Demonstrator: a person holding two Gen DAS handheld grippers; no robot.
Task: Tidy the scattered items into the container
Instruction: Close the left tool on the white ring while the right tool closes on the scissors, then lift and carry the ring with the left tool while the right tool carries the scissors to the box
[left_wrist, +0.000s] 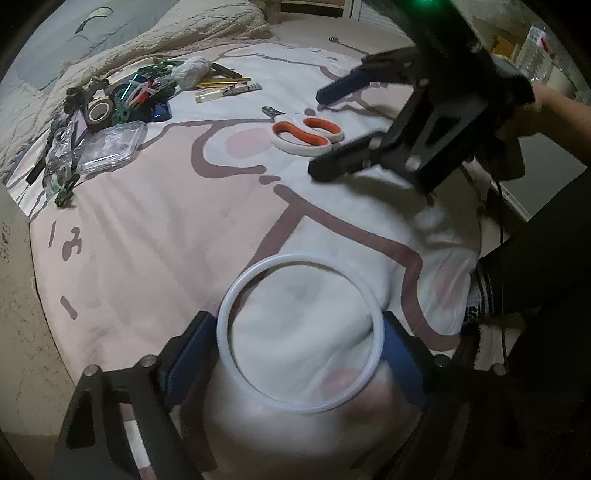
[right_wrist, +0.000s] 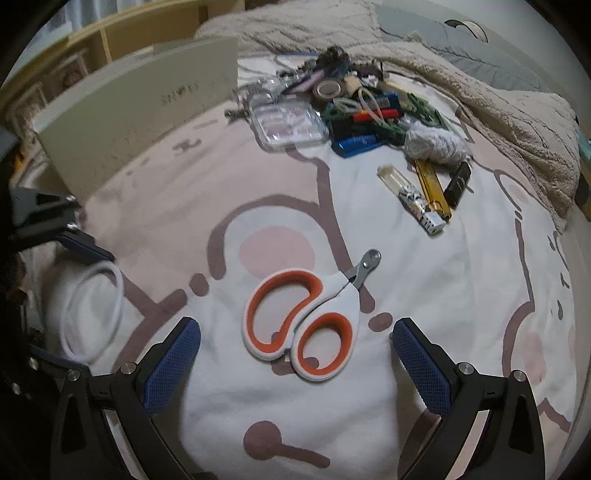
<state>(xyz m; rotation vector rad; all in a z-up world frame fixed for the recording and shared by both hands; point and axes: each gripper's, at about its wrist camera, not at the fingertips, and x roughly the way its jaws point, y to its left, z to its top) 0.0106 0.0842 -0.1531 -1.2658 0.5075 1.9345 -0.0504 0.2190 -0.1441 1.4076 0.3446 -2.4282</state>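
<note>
My left gripper (left_wrist: 299, 354) is shut on a white ring (left_wrist: 236, 295) and holds it above the bed cover; the ring also shows in the right wrist view (right_wrist: 118, 291). My right gripper (right_wrist: 295, 354) is open and empty, its fingers either side of the orange-and-white clippers (right_wrist: 332, 295) lying on the cover. In the left wrist view the right gripper (left_wrist: 321, 129) hovers just right of the clippers (left_wrist: 291, 142). The beige container box (right_wrist: 129, 110) stands at the far left of the bed.
A pile of small items (right_wrist: 351, 107) lies at the back: a tape roll (left_wrist: 99, 110), a clear case (left_wrist: 110, 147), a yarn ball (right_wrist: 436, 144), lighters (right_wrist: 432, 188). A rumpled beige blanket (right_wrist: 498, 92) borders it. A person's arm (left_wrist: 554, 110) is at right.
</note>
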